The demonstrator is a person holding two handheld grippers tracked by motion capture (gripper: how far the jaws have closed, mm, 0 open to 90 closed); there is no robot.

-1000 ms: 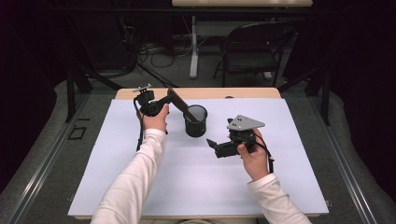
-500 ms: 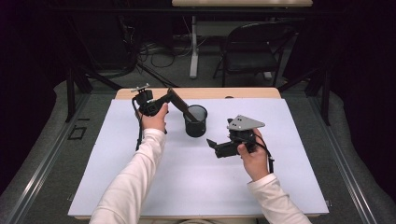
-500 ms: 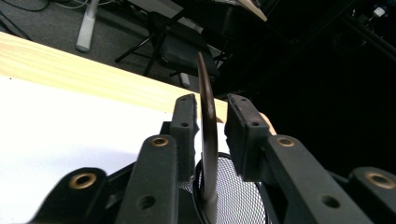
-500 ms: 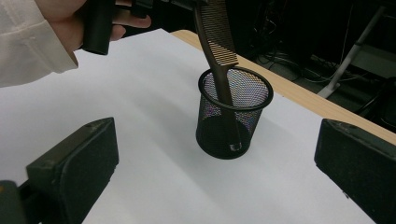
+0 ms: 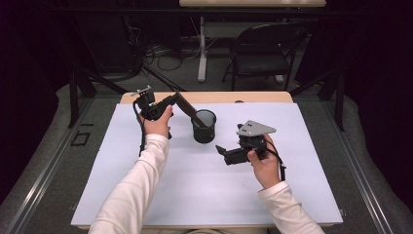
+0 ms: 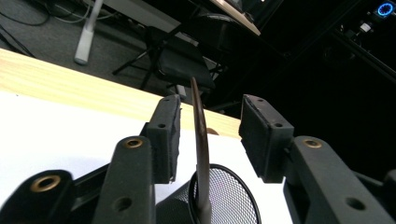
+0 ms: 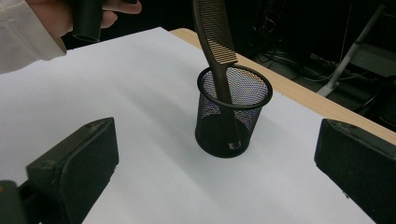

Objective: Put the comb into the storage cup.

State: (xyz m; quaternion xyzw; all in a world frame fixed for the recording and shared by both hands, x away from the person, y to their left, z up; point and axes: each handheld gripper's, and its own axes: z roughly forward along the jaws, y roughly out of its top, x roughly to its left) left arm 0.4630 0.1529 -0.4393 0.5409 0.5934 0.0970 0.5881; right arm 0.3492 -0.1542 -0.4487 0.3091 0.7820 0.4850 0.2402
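Hands in white sleeves work two black grippers over a white sheet (image 5: pixel 146 195) on a wooden table (image 5: pixel 253 96). A black mesh cup (image 5: pixel 204 126) stands upright on the sheet, near its far edge. A dark brown comb (image 7: pixel 215 42) stands in the cup, its lower end inside, leaning on the rim. The left gripper (image 6: pixel 208 130) reaches over the cup; its jaws have just been opening, and the comb's upper end stands between the pads with a gap on each side, untouched. The right gripper (image 5: pixel 223 153) hovers near the cup, to its right, jaws spread wide and holding nothing.
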